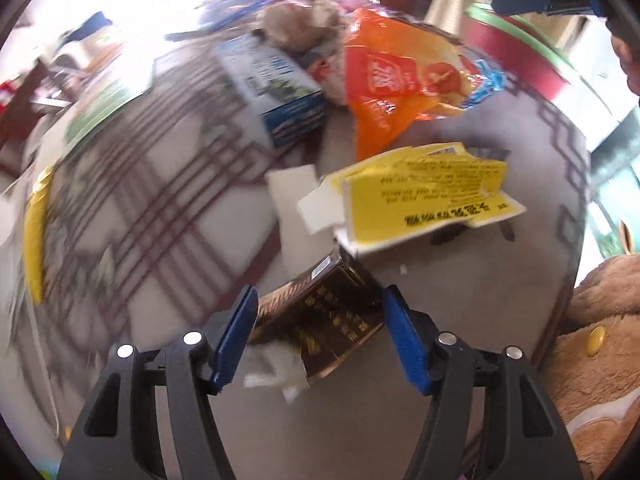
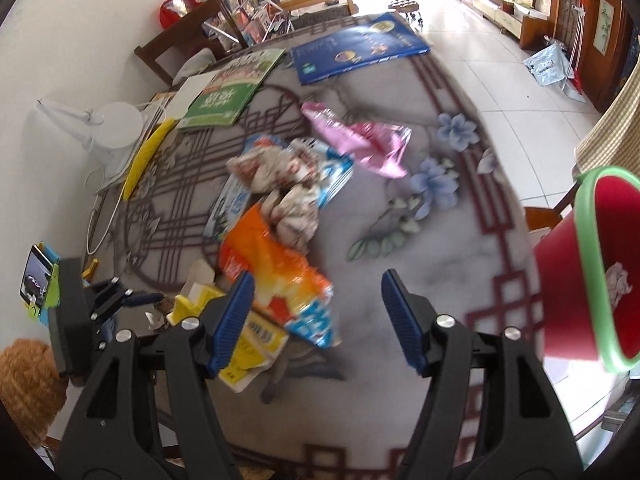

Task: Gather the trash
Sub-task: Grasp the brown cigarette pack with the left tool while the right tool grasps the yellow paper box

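Observation:
In the left wrist view my left gripper (image 1: 320, 294) points down at the table, open, with a dark brown and gold box (image 1: 320, 328) lying between its blue pads; I see no press on it. A crumpled white tissue (image 1: 276, 372) lies beside the box. Beyond are a flattened yellow carton (image 1: 424, 196), an orange snack bag (image 1: 384, 84) and a blue box (image 1: 276, 84). My right gripper (image 2: 318, 312) hangs open above the table, the orange bag (image 2: 272, 264) at its left finger. The red bin (image 2: 568, 280) with a green rim stands right of it, a crumpled scrap inside.
A pink wrapper (image 2: 360, 140) and crumpled wrappers (image 2: 280, 184) lie mid-table. A blue book (image 2: 356, 48), a green book (image 2: 232, 92) and a white lamp (image 2: 116, 124) sit at the far side. A brown stuffed toy (image 1: 600, 340) rests at the table's edge.

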